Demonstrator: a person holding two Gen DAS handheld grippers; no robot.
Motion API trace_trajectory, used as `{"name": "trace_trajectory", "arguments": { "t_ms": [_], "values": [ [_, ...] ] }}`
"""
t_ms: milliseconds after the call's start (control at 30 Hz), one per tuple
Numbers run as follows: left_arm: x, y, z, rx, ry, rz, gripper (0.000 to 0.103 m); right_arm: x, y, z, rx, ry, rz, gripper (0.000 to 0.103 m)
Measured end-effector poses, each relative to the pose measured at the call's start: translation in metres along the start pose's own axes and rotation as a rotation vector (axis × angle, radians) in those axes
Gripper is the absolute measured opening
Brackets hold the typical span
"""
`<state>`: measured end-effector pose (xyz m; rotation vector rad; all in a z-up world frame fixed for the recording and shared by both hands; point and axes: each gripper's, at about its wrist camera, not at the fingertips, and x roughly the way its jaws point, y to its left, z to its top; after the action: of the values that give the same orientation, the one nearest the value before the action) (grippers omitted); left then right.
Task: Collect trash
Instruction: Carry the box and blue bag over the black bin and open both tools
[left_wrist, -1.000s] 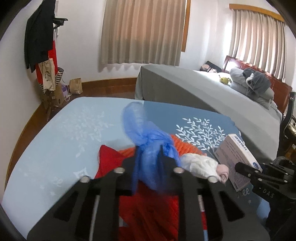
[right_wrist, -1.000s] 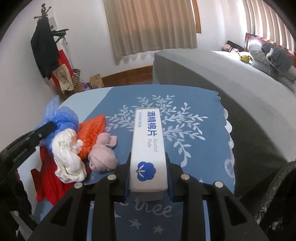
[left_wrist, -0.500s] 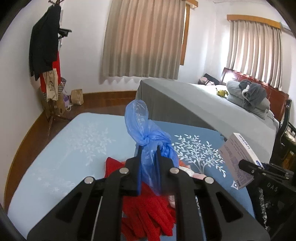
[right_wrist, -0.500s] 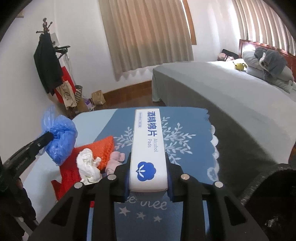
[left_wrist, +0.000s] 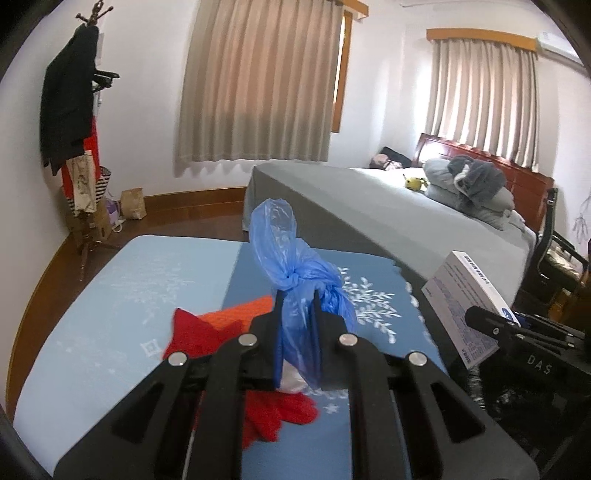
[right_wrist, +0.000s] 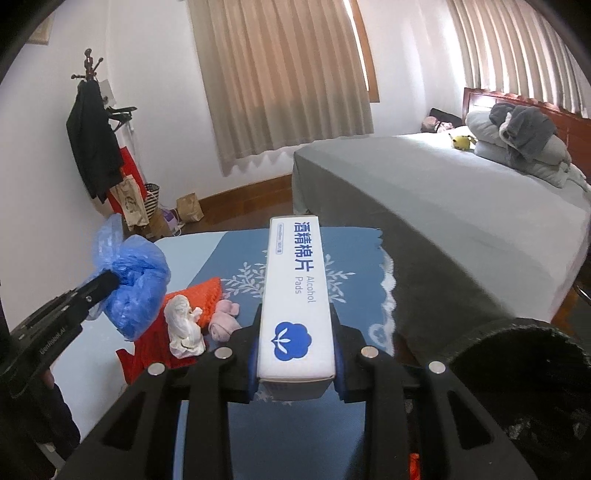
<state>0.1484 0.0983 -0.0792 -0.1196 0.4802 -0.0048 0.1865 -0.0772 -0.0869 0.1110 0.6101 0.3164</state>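
My left gripper (left_wrist: 297, 314) is shut on a knotted blue plastic bag (left_wrist: 291, 273), held up above the blue mattress (left_wrist: 122, 288). From the right wrist view the same blue plastic bag (right_wrist: 129, 280) hangs at the left, clamped by the left gripper (right_wrist: 107, 282). My right gripper (right_wrist: 295, 332) is shut on a long white alcohol pads box (right_wrist: 295, 291), which points forward above the mattress. In the left wrist view the box (left_wrist: 465, 299) shows at the right edge.
Red cloth (left_wrist: 199, 328), an orange knit piece (right_wrist: 199, 295), a white rag (right_wrist: 183, 326) and pink socks (right_wrist: 225, 319) lie on the mattress. A black bin (right_wrist: 517, 387) stands at the lower right. A grey bed (right_wrist: 443, 206) lies beyond, a coat rack (left_wrist: 79, 147) at the left.
Both grippers have risen with their loads. The blue bag and the box now hang higher over the mattress, and the clothes pile sits lower in both views.
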Motion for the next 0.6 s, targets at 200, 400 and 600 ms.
{"name": "trace_trajectory", "arguments": {
  "t_ms": [200, 400, 600],
  "values": [
    [-0.008, -0.029, -0.006, 0.026, 0.004, -0.051, 0.011, -0.023, -0.013, -0.005, 0.008, -0.019, -0.029, 0.03],
    [-0.009, -0.054, -0.011, 0.047, 0.017, -0.107, 0.011, -0.041, -0.029, -0.008, 0.027, -0.033, -0.071, 0.03],
    [-0.008, -0.086, -0.019, 0.077, 0.034, -0.178, 0.011, -0.059, -0.055, -0.017, 0.058, -0.034, -0.131, 0.03]
  ]
}}
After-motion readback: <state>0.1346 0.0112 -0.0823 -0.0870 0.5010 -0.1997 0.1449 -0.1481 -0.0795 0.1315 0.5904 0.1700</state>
